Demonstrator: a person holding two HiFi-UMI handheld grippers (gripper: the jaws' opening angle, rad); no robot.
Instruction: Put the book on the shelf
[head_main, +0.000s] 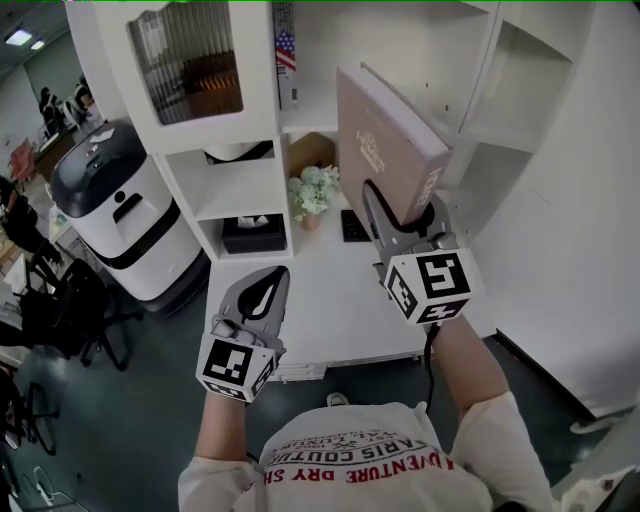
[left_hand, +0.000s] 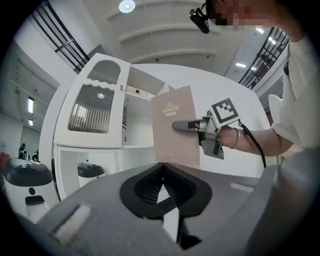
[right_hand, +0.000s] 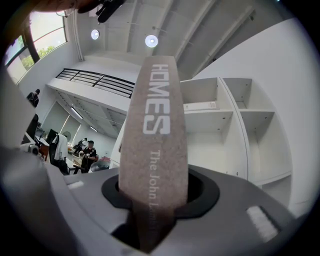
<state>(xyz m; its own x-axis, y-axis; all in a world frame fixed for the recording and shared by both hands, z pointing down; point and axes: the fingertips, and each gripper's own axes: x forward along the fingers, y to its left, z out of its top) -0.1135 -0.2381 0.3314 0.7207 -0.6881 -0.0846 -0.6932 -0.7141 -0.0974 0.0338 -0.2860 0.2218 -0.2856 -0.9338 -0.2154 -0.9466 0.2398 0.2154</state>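
Holding entry: book (head_main: 385, 140), tan cover, spine lettered HOMES, clamped at its lower end between the jaws of the right gripper (head_main: 398, 215). It is held up at upper centre of the head view, in front of the white shelf (head_main: 232, 137). Left gripper (head_main: 262, 290), lower left of centre: jaws pressed together, nothing between them. Potted flowers (head_main: 313, 192), centre, on the shelf's counter.

White shelf unit (head_main: 250, 135) across the upper half of the frame, with a white desk (head_main: 330, 300) jutting out below. Upper centre compartment: flag-spined book (head_main: 285, 50), upright. Lower left compartment: black box (head_main: 253, 232). At centre, potted flowers (head_main: 312, 195), brown box (head_main: 312, 150) just behind.
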